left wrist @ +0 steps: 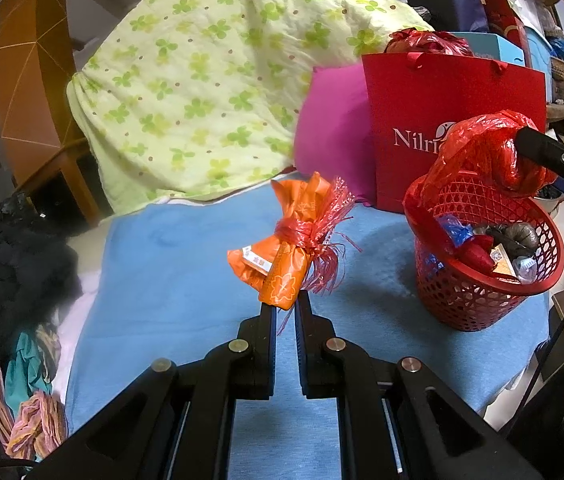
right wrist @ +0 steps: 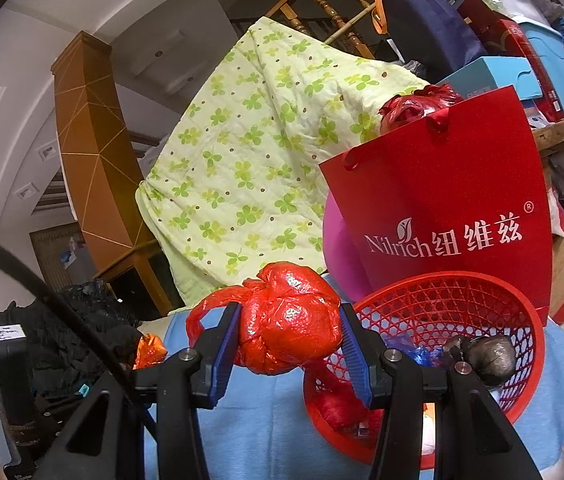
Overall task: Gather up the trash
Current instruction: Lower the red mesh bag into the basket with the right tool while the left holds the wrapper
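Observation:
My left gripper (left wrist: 285, 300) is shut on an orange wrapped bundle (left wrist: 282, 256) tied with red ribbon, and holds it above the blue cloth (left wrist: 169, 264). My right gripper (right wrist: 290, 320) is shut on a knotted red plastic bag (right wrist: 290, 320), held over the left rim of the red mesh basket (right wrist: 522, 340). In the left wrist view the basket (left wrist: 482, 304) stands at the right, with the red bag (left wrist: 486, 152) and the right gripper's finger (left wrist: 542, 150) above its far rim. Several wrappers and dark lumps lie in the basket.
A red Nilrich paper bag (left wrist: 450, 100) stands behind the basket, beside a pink cushion (left wrist: 334, 128). A green clover quilt (left wrist: 209, 80) is piled at the back. Dark clothes (left wrist: 9, 256) lie at the left. A wooden post (left wrist: 29, 80) stands behind.

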`<act>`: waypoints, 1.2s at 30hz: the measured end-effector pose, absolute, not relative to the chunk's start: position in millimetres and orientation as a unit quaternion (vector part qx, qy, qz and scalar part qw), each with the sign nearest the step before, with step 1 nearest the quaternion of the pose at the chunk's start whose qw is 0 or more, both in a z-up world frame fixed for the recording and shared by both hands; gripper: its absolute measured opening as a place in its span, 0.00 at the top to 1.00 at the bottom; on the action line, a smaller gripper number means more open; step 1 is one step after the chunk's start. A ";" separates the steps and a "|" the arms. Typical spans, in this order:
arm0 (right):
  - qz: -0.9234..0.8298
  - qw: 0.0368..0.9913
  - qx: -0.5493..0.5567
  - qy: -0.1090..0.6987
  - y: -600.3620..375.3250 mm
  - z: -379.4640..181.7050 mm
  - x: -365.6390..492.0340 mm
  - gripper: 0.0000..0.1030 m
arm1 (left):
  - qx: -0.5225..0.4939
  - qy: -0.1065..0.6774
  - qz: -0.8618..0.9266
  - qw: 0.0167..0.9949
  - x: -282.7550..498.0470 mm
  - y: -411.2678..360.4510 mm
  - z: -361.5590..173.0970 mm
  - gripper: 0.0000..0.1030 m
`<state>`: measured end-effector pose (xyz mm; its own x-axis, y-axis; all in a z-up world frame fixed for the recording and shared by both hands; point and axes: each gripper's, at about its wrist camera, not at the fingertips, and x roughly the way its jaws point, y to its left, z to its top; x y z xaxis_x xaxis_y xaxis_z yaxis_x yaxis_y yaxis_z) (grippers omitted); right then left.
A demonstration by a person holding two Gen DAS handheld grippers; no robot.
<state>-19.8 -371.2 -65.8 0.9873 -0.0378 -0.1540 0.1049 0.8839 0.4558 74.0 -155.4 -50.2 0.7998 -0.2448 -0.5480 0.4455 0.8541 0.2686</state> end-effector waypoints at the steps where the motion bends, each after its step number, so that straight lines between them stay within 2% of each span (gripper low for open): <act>1: -0.037 0.968 0.239 0.070 -371.6 -65.9 -20.8 0.49 | 0.195 0.257 -0.186 0.928 74.3 -155.4 -50.1 0.91; 36: -0.061 0.963 0.255 0.058 -378.9 -67.4 -47.0 0.49 | 0.215 0.247 -0.208 0.922 57.5 -184.0 -48.6 0.91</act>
<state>-47.0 -378.9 -67.4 0.9859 -0.0883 -0.1420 0.1470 0.8622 0.4848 57.5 -184.0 -48.6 0.7912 -0.2772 -0.5451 0.4901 0.8205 0.2941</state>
